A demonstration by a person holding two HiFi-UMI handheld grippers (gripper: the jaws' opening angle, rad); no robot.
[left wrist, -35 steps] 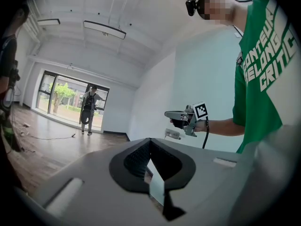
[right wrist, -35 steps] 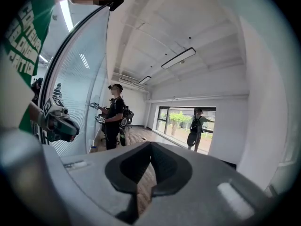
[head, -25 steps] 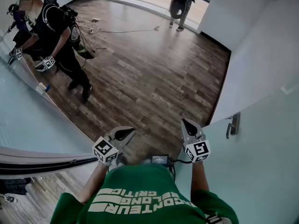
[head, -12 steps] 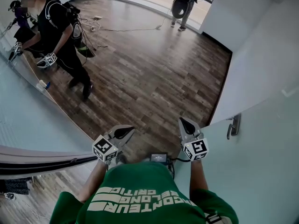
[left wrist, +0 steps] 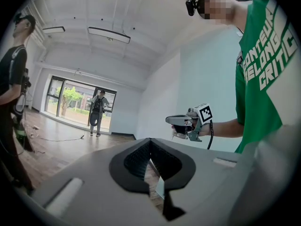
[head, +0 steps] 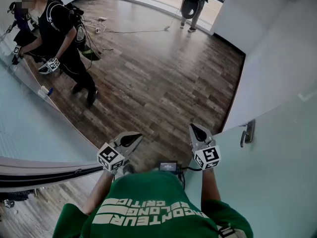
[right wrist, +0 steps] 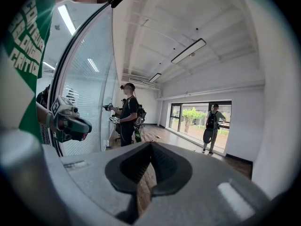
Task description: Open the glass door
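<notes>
The glass door (head: 277,182) is a pale frosted panel at the lower right of the head view, and its metal lever handle (head: 247,132) sits near its left edge. My right gripper (head: 196,131) is held level, left of the handle and apart from it, shut with nothing in it. My left gripper (head: 130,139) hovers further left over the wooden floor, also shut and holding nothing. In the left gripper view its jaws (left wrist: 150,142) meet with nothing between them, and the right gripper (left wrist: 176,120) shows beyond. The right gripper view shows its own closed jaws (right wrist: 150,147).
A curved glass wall (head: 29,128) runs along the left. A person in black (head: 59,29) stands at it holding grippers. Another person (head: 192,4) stands by the far windows. Cables (head: 129,32) lie on the wooden floor (head: 158,83). A white wall (head: 277,68) rises at right.
Both my grippers have kept still. The person in black at the glass wall has shifted a little.
</notes>
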